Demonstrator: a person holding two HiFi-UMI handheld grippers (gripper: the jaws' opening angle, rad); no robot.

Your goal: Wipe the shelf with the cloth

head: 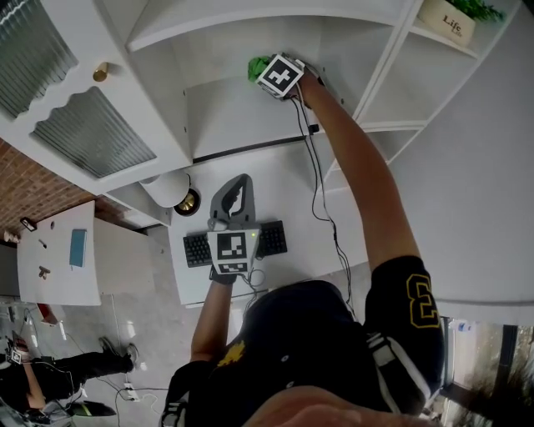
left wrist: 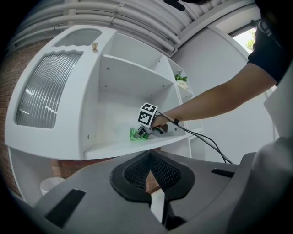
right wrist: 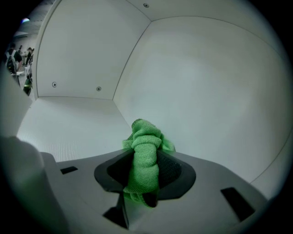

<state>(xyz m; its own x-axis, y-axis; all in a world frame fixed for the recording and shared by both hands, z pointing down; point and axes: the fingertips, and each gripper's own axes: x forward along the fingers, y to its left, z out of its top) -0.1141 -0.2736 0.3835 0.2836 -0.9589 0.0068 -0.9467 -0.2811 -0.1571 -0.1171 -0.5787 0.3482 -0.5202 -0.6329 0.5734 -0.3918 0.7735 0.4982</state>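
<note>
A bunched green cloth (right wrist: 144, 155) is pinched between the jaws of my right gripper (right wrist: 144, 171), its free end resting on the white shelf board (right wrist: 68, 123) near the back corner. From the head view, the right gripper (head: 269, 70) reaches deep into the open shelf compartment (head: 225, 117), with the cloth (head: 259, 65) at its tip. My left gripper (head: 238, 188) hangs lower, over the desk, pointing up at the shelf. Its jaws are shut with nothing between them. In the left gripper view, the cloth (left wrist: 136, 134) and right gripper (left wrist: 145, 130) sit on the shelf (left wrist: 114, 147).
A black keyboard (head: 196, 248) lies on the white desk below the shelf. A cabinet door with ribbed glass (head: 92, 133) stands at the left. A potted plant (head: 450, 18) sits in the right-hand compartment. Cables (head: 321, 200) trail down from the right gripper.
</note>
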